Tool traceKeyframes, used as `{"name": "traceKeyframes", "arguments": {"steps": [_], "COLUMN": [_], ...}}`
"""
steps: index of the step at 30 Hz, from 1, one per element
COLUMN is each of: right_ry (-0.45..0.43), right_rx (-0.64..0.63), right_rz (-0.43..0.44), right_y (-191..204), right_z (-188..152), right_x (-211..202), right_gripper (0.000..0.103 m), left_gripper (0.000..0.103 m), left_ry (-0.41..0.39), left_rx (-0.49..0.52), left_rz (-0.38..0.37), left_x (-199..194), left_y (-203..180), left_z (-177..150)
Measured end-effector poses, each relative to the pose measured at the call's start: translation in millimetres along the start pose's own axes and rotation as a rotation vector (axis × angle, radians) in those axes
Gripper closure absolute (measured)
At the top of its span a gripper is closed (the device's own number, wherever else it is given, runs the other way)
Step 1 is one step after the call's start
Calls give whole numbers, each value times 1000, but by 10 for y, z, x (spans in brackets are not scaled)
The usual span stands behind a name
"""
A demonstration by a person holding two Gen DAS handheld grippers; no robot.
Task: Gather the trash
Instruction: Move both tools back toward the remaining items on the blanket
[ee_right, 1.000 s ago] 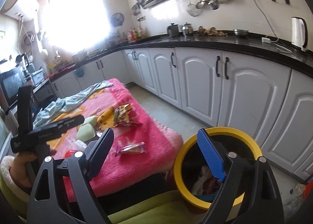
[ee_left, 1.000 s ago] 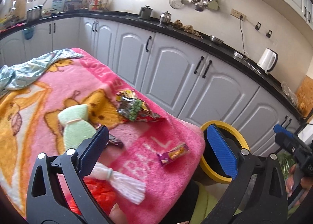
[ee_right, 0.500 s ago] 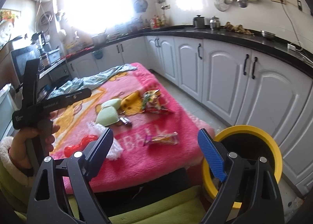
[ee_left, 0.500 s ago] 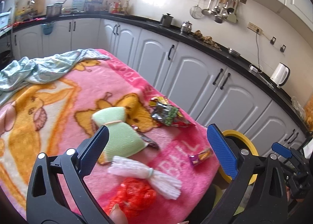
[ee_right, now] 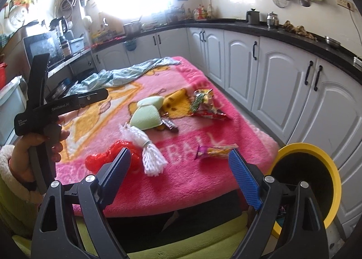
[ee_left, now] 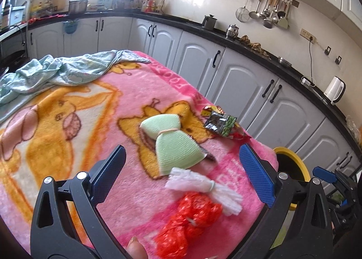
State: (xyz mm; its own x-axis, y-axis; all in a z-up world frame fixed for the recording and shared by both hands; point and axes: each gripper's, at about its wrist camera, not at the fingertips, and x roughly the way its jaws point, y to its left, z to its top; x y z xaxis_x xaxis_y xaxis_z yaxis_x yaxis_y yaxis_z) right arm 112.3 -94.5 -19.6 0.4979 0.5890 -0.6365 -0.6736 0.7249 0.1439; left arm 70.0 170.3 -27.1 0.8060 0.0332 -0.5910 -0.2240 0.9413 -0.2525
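Trash lies on a pink blanket [ee_left: 74, 146]: a red plastic bag [ee_left: 190, 220], a white net bundle [ee_left: 203, 187], a green sponge bundle [ee_left: 174, 146], a dark wrapper [ee_right: 169, 124] and crumpled snack bags [ee_left: 222, 123]. A purple-yellow candy wrapper [ee_right: 215, 151] lies near the table's front right edge. A yellow bin [ee_right: 307, 189] stands on the floor to the right. My left gripper [ee_left: 181, 173] is open above the white bundle. My right gripper [ee_right: 181, 172] is open and empty, in front of the table edge.
A light blue cloth [ee_left: 58, 73] lies crumpled at the blanket's far end. White cabinets [ee_right: 282, 82] with a black counter run along the right and back. A kettle [ee_left: 334, 89] stands on the counter. Green fabric [ee_right: 181, 243] is below the right gripper.
Both grippers have swung left, away from the yellow bin and toward the table. The trash now sits more central in both views. Both stay open and empty.
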Motion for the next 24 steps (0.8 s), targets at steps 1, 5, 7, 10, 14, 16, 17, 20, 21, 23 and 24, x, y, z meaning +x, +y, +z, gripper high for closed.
{"name": "traceKeyframes", "arguments": {"steps": [1, 5, 7, 10, 14, 16, 17, 20, 21, 23, 24], "right_ry": [8, 47, 67, 98, 141, 165, 178, 219, 236, 260, 270], "right_rx": [-7, -24, -34, -48, -55, -67, -75, -79, -77, -74, -71], "right_rz": [3, 29, 40, 49, 80, 89, 94, 116, 122, 133, 135], "right_y": [17, 82, 97, 127, 157, 190, 205, 226, 229, 230, 229], "right_z": [-4, -22, -24, -28, -41, -53, -63, -95, -107, -125, -134], "right_x": [33, 197, 288, 438, 630, 736, 794, 948, 1016, 1116, 1165], "right_gripper": [18, 18, 18, 18, 18, 20, 22, 27, 29, 33, 37], "left_gripper": [11, 11, 11, 11, 11, 11, 11, 11, 11, 11, 11], "left_ry": [3, 27, 39, 53, 79, 94, 100, 121, 128, 144, 152], "left_rx": [0, 2, 10, 15, 16, 15, 16, 20, 22, 25, 24], "left_rz": [0, 0, -2, -8, -32, -39, -43, -54, -58, -71, -80], "left_x": [-1, -6, 5, 7, 19, 32, 37, 58, 65, 82, 91], "left_y": [14, 111, 144, 181, 252, 280, 287, 323, 327, 341, 343], "left_z": [-15, -101, -142, -191, -271, -314, -333, -406, -431, -485, -511]}}
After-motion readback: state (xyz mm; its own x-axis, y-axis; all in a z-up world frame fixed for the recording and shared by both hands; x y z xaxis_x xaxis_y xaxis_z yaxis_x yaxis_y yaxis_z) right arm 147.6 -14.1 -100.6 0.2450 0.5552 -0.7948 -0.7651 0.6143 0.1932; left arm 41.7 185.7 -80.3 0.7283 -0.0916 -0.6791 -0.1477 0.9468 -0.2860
